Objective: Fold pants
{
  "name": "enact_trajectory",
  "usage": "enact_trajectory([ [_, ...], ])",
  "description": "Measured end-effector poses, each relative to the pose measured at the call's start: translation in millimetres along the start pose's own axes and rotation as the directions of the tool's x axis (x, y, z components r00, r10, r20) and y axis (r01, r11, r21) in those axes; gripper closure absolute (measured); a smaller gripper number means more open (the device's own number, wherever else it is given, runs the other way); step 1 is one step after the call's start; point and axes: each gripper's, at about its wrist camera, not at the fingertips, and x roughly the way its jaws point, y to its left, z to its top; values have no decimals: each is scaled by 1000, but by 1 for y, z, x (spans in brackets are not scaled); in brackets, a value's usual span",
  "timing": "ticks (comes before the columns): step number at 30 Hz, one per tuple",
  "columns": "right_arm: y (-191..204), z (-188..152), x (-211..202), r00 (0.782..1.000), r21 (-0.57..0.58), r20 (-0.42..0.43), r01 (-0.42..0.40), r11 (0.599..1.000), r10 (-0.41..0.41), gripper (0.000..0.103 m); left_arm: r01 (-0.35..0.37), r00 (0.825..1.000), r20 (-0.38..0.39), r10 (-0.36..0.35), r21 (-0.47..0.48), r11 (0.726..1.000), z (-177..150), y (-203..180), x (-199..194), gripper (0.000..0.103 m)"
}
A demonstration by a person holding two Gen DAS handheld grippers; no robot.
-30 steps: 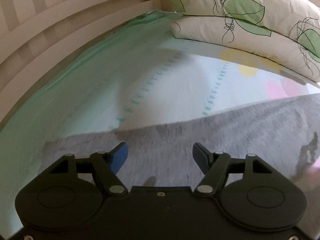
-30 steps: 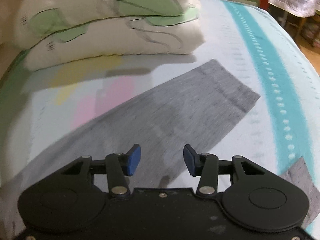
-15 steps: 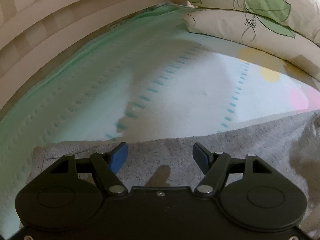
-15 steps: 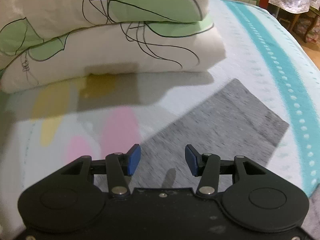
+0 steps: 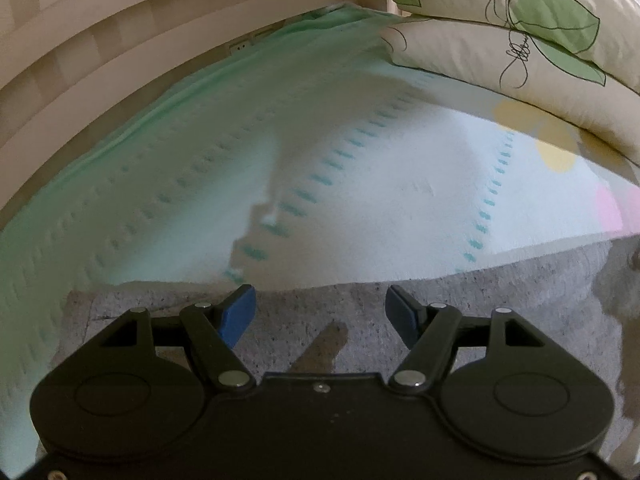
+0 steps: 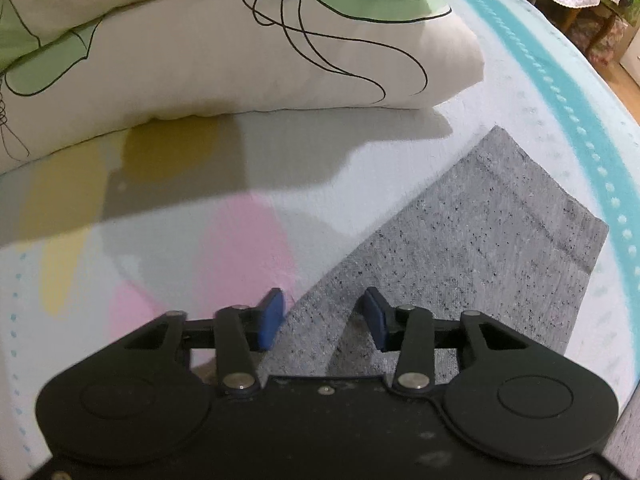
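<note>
Grey speckled pants (image 5: 360, 312) lie flat on the bed sheet, and their far edge runs just past my left fingertips. My left gripper (image 5: 320, 312) hovers low over that edge, open, with nothing pinched. In the right wrist view a pant leg (image 6: 480, 240) stretches away to its hemmed cuff (image 6: 560, 216) at the right. My right gripper (image 6: 323, 316) sits low over the leg's left edge. Its jaws are closing with that edge between them, and a gap still shows between the pads.
Two stacked white pillows (image 6: 240, 60) with green leaf prints lie just beyond the pants, also seen as pillows (image 5: 520, 40) at upper right. A slatted wooden bed rail (image 5: 120, 52) bounds the mattress on the left. The sheet (image 6: 580, 128) has a teal band toward the right edge.
Both grippers have dropped closer to the pants and shifted toward their far edge. The right one has moved from mid-leg to the leg's left edge, and its jaws look slightly narrower.
</note>
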Motion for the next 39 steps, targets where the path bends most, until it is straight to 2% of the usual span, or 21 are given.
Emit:
enact_trajectory([
  [3,-5,-3,-8,1000,-24,8,-27,999,27,101,28,999,-43,-29,-27,999,6,4,6,30],
  [9,-20,-15,-24,999,-52,28,-44,998,46,101,52,983,-165,-79,-162,985,24,17,30,30],
  [13,-32,-24,-32,997,-65,40,-62,996,65,101,35,973,-212,-88,-241,970,36,27,45,30],
  [19,-48,-40,-49,995,-86,37,-94,992,98,101,-34,972,-235,-9,-181,983,43,22,58,30],
  [23,-57,-46,-50,992,-107,38,-112,988,117,101,-9,959,-281,-49,-201,980,43,21,68,30],
  [30,-68,-51,-51,990,-105,34,-135,985,139,101,-17,935,-349,-56,-203,979,48,10,81,30],
  [35,-80,-56,-64,984,-100,50,-163,982,169,101,-17,936,-350,-47,-176,984,43,1,71,30],
  [39,-97,-63,-85,977,-111,66,-196,974,204,101,8,932,-352,-79,-198,980,38,1,60,30],
])
